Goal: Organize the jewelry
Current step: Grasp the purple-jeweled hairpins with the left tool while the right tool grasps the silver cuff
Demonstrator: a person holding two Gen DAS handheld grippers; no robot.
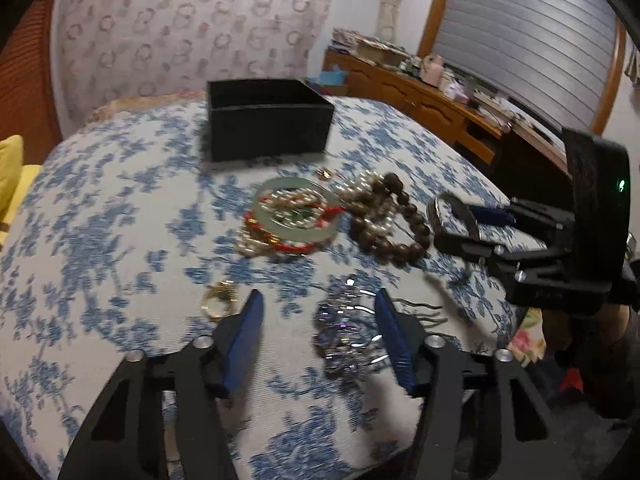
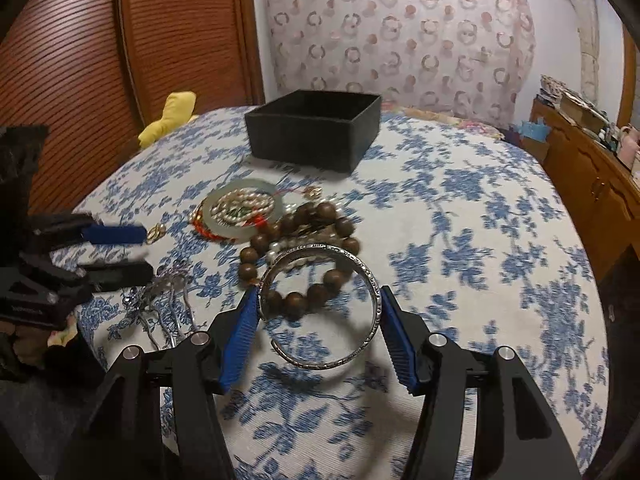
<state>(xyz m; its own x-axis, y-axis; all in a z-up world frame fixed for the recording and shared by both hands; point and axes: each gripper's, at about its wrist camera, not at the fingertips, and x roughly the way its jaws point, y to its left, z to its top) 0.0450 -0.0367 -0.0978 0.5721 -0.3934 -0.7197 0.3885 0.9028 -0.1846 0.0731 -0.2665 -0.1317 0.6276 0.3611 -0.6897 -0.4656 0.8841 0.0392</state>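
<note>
Right gripper [image 2: 314, 334] half closed around silver bangle [image 2: 320, 306]; both blue pads at its rim, contact likely, firm grip unclear. Left gripper [image 1: 320, 336] half closed, crystal hairpin [image 1: 344, 334] between pads, touching right pad only. Black box [image 1: 269, 120] far, open. Jade bangle [image 1: 296, 210], wooden bead bracelet [image 1: 390, 222], pearls heaped mid-table on blue floral cloth [image 1: 100, 240]. Gold ring [image 1: 218, 300] near left.

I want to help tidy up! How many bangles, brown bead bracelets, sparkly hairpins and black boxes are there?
Bangles: 2 (pale green bangle, silver bangle)
Brown bead bracelet: 1
Sparkly hairpin: 1
Black box: 1
Total: 5
</note>
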